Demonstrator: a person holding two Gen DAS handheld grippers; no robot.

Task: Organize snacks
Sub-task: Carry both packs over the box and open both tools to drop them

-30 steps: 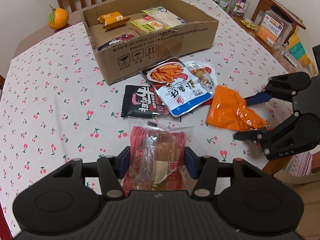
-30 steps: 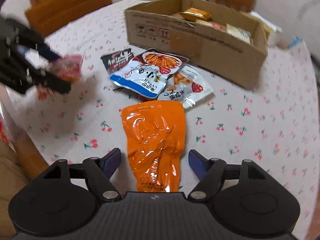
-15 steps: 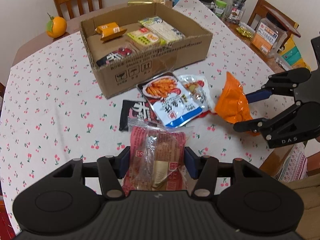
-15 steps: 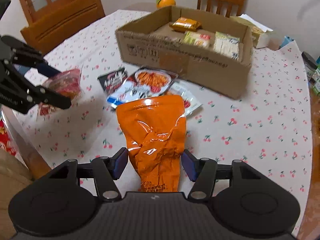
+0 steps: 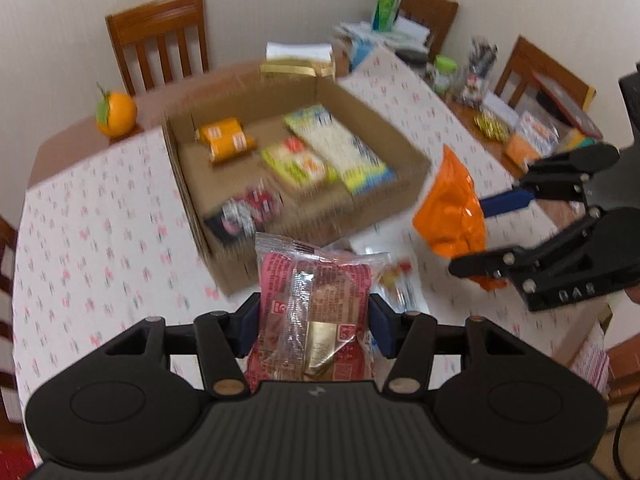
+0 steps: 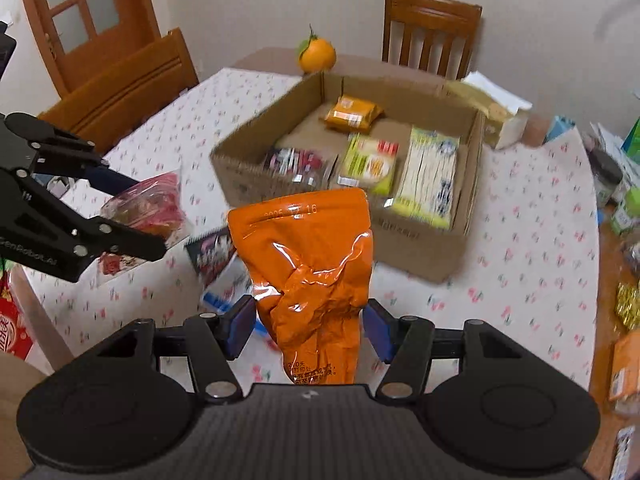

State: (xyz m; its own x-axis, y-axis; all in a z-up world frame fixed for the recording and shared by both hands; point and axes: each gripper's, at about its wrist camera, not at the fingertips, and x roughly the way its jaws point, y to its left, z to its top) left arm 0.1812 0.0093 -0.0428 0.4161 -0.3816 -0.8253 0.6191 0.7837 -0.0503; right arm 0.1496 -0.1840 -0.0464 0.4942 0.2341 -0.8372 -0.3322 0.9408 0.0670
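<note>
- Left gripper (image 5: 314, 322): clamped on the red pastry packet (image 5: 314, 312), lower centre of its own view, clear of the table.
- Cardboard box (image 5: 320, 216): centre frame, snacks in rows; bare floor at the packet's near side. Judgement: carry over the near wall before letting go, lay flat.
- Right gripper (image 6: 308, 322): jaws have just been closing, now pinching the orange pouch (image 6: 308, 256), crumpled, lower centre.
- Risk: two loads converging; drop one at a time.
</note>
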